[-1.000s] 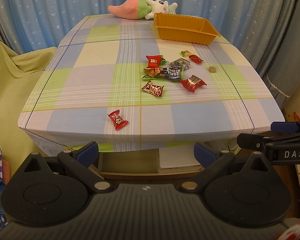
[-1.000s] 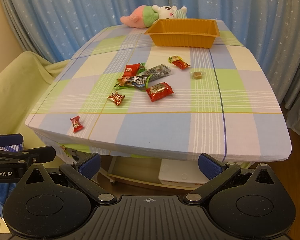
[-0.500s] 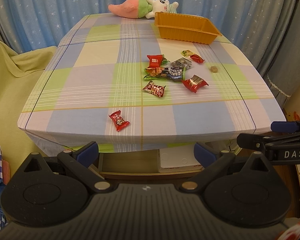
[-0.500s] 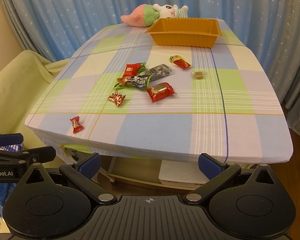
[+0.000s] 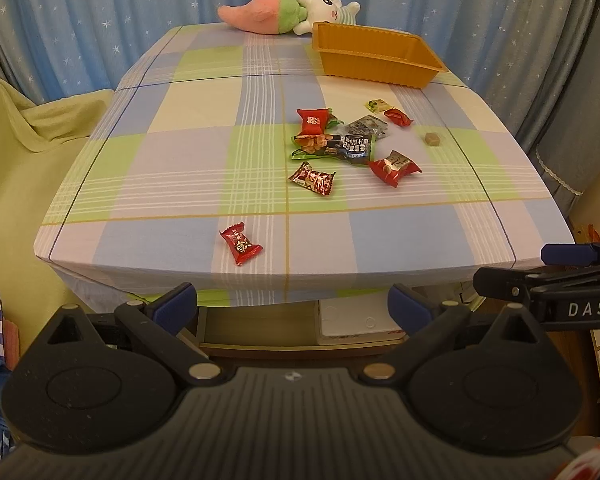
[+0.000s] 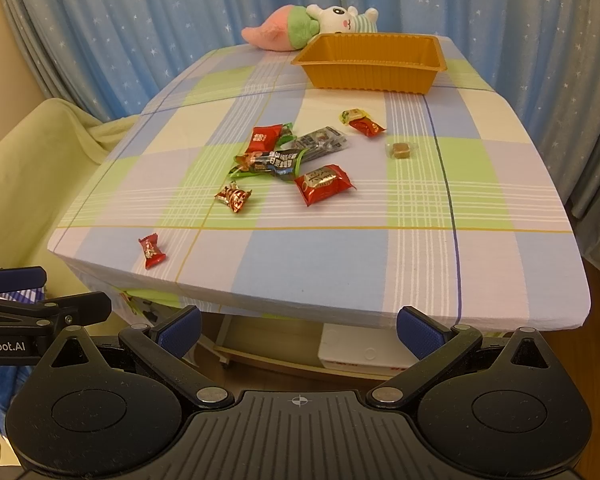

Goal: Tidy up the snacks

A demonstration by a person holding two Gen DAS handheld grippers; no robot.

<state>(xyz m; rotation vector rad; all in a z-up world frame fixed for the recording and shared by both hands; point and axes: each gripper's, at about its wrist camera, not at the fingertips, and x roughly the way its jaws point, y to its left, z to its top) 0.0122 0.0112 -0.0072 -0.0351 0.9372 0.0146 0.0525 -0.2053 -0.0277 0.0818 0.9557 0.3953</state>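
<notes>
- Table (image 5: 180,152) with a checked cloth fills both views. Both grippers hang short of its near edge, touching nothing.
- Orange tray (image 6: 370,64) sits at the far end, empty as far as I can see, with a plush toy (image 5: 288,14) just behind it. The tray is the likely drop target.
- Left gripper (image 5: 292,306): jaws spread wide, nothing between them. Right gripper (image 6: 298,332): same, wide apart and empty.
- Snacks are all loose on the cloth, none in the tray. The main cluster is mid-table: a green-edged long pack (image 5: 332,146) overlapped by a red square pack (image 5: 312,121) and a silver pack (image 5: 366,125).
- Red pillow pack (image 6: 324,184) sits just beside the cluster, on the near right.
- Small twist candy (image 5: 312,178) lies nearer. The red candy (image 5: 240,242) close to the front edge is the easiest first pick for the left gripper.
- Far right: a yellow-green candy (image 6: 352,115) touching a red one (image 6: 366,126), and a brown cube (image 6: 400,150) on its own.
- Advice: start with the isolated pieces and straddle each wrapper across its short axis. Come down flat to the cloth without snagging it. Leave the overlapped pile for last.
</notes>
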